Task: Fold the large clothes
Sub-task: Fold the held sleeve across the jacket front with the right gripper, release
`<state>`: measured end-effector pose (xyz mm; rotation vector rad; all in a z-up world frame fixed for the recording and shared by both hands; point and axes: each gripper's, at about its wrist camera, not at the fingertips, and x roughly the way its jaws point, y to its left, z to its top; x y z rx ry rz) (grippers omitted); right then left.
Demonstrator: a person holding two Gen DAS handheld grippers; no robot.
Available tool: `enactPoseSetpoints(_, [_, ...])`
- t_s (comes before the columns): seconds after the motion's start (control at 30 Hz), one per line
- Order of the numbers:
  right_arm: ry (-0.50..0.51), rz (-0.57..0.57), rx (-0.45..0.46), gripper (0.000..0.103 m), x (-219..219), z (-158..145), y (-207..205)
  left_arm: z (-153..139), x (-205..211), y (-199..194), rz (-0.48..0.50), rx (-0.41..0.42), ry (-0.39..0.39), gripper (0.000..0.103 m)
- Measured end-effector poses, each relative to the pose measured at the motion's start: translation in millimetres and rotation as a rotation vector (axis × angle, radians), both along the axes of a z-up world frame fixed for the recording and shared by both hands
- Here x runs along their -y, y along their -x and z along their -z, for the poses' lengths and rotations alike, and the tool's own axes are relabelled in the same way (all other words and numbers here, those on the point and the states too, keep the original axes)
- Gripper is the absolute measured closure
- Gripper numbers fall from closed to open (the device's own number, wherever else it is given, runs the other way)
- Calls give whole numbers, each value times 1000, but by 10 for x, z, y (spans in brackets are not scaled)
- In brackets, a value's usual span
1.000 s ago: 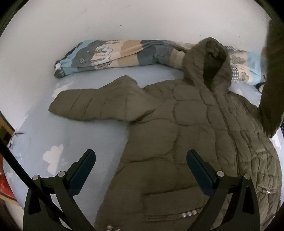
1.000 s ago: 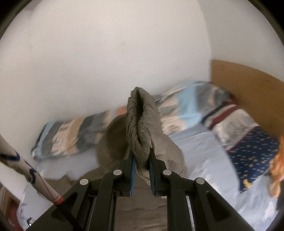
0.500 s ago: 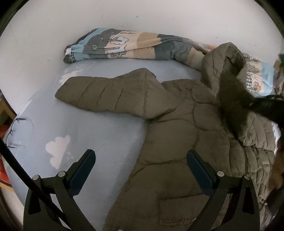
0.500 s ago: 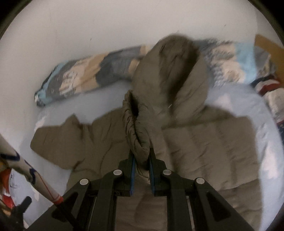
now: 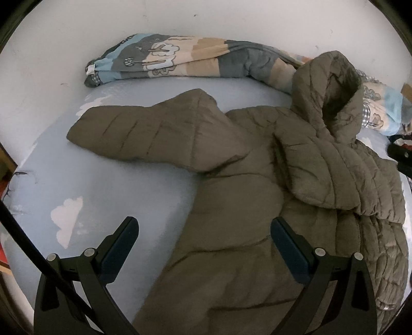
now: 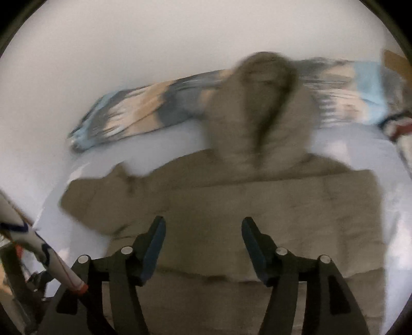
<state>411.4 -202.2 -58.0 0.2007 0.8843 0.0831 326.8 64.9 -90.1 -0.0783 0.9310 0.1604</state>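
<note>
An olive quilted hooded jacket [image 5: 244, 206] lies on the pale blue bed sheet [image 5: 103, 185]. Its left sleeve [image 5: 144, 134] stretches out to the left. Its right sleeve [image 5: 334, 175] lies folded across the chest. The hood [image 5: 332, 90] rests against the rolled blanket. My left gripper [image 5: 203, 239] is open and empty above the jacket's lower left edge. My right gripper [image 6: 200, 239] is open and empty above the jacket body [image 6: 257, 206]; that view is blurred.
A rolled patterned blanket [image 5: 193, 61] lies along the white wall [image 5: 206, 20] behind the jacket. A cloud print [image 5: 67, 214] marks the sheet. A wooden headboard corner [image 6: 396, 61] and pillows [image 6: 401, 128] are at the far right.
My right gripper carried the right sleeve down over the chest, opened and let it go. The sleeve now lies folded on the jacket. My left gripper stayed open and shifted left.
</note>
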Motion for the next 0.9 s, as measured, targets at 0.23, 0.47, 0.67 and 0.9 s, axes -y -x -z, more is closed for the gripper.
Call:
enactPoseSetpoints(0.23, [164, 295, -150, 37, 1224, 476, 16, 142, 295, -114, 69, -50, -32, 1])
enactPoseSetpoints(0.47, [66, 305, -271, 34, 1612, 1011, 52, 494, 350, -260, 81, -186, -7, 1])
enactPoseSetpoints(0.67, [-1, 279, -170, 34, 1388, 480, 292, 237, 257, -166, 89, -101, 29, 1])
enactPoseSetpoints(0.9, [-43, 210, -160, 29, 786, 178, 1236, 142, 206, -92, 104, -74, 38, 1])
